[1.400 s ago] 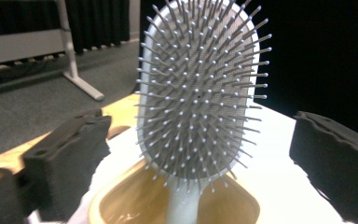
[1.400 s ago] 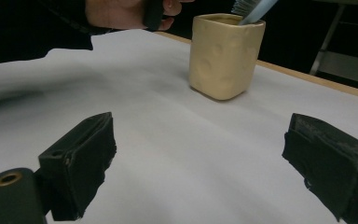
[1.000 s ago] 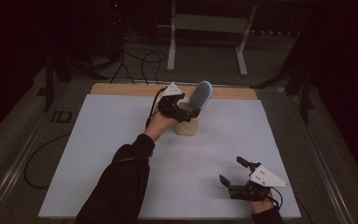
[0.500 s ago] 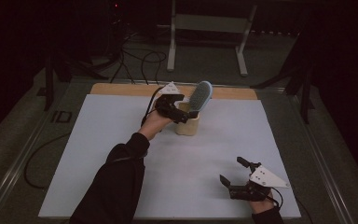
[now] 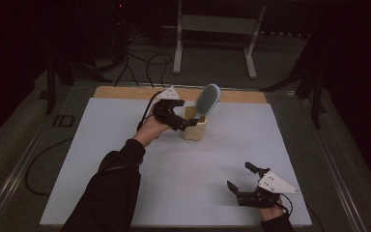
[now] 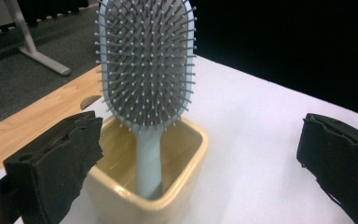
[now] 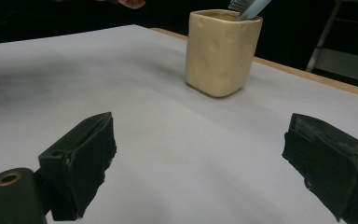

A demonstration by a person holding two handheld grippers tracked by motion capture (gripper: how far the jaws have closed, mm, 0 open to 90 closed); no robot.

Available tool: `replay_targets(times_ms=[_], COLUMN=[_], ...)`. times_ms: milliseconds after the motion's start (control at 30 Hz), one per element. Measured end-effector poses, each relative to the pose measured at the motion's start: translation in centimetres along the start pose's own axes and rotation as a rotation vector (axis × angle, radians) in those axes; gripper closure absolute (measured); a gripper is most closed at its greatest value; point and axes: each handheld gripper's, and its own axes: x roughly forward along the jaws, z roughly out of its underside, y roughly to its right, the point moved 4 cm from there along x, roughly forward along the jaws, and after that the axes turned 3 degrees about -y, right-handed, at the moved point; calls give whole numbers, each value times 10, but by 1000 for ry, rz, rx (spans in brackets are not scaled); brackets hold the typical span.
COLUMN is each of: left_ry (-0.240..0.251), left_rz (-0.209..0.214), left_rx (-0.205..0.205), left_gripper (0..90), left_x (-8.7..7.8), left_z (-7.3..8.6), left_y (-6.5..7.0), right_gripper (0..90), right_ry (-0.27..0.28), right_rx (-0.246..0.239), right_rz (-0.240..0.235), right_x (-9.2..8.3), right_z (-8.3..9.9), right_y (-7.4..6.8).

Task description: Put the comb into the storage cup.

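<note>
Table (image 5: 125, 145), white-topped. Cup (image 5: 194, 126), cream, at far centre, with brush (image 5: 207, 100) standing handle-down inside it. Left gripper (image 5: 187, 124) beside cup, jaws spread, grasping nothing. Right gripper (image 5: 240, 182) at near edge, jaws spread, empty.

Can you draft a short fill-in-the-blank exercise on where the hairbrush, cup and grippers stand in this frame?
1. The hairbrush stands handle-down inside the yellow ____.
2. The left gripper, next to the cup, has its jaws ____.
3. The right gripper hovers near the table's front edge, holding ____.

Missing words: cup; open; nothing
</note>
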Motion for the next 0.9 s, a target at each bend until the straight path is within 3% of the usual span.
replay_targets(times_ms=[900], left_ry=[-30], left_rz=[-61], left_rx=[23], left_gripper=[0], left_x=[-55], left_z=[33], left_y=[3], right_gripper=[87], right_ry=[-6], right_rx=[-8], right_rz=[0], right_x=[1], right_z=[0], right_y=[-1])
